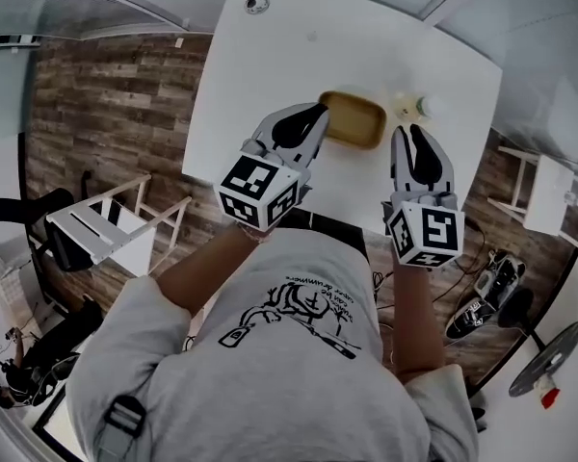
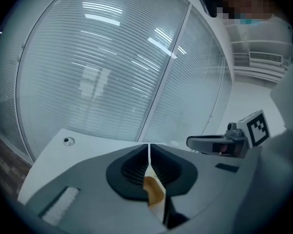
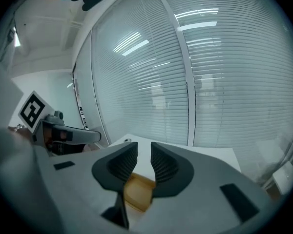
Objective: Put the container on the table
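Note:
A shallow tan container [image 1: 353, 120] rests on the white table [image 1: 270, 85], near its front edge. My left gripper [image 1: 320, 112] hangs above the container's left end, jaws shut with nothing between them. In the left gripper view its pads [image 2: 136, 167] meet in a thin line and the container [image 2: 155, 191] shows below them. My right gripper [image 1: 405, 133] is raised to the right of the container, jaws a little apart and empty. The right gripper view shows the gap between its pads [image 3: 163, 162], with the container [image 3: 136, 191] underneath.
A small clear bottle [image 1: 419, 107] stands right of the container. A round cable port [image 1: 257, 4] sits at the table's far corner. A white stool [image 1: 106, 224] is on the wood floor to the left, shoes [image 1: 491, 287] to the right. Glass walls with blinds [image 2: 112, 82] lie beyond.

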### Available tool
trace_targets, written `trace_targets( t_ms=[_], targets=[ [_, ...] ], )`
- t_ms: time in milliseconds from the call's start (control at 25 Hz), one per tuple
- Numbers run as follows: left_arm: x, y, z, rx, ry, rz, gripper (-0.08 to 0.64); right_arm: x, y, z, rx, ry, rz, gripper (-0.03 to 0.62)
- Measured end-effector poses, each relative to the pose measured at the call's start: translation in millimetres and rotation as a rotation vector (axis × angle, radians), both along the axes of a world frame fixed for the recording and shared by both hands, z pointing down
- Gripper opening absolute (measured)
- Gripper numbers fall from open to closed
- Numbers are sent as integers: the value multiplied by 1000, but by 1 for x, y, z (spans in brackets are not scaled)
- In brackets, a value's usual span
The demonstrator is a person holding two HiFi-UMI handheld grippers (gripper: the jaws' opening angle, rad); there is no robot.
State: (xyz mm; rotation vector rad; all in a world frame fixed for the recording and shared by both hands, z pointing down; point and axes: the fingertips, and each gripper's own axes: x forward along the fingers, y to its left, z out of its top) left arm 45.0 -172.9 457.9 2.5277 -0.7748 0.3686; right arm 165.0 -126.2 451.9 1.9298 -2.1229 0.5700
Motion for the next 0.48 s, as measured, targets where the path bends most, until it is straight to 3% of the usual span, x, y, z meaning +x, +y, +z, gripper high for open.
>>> trace_targets(
  t_ms=[480],
  targets=[
    [0, 25, -102, 97, 133, 73, 8, -14, 22, -97, 138, -5, -68, 63]
  ],
)
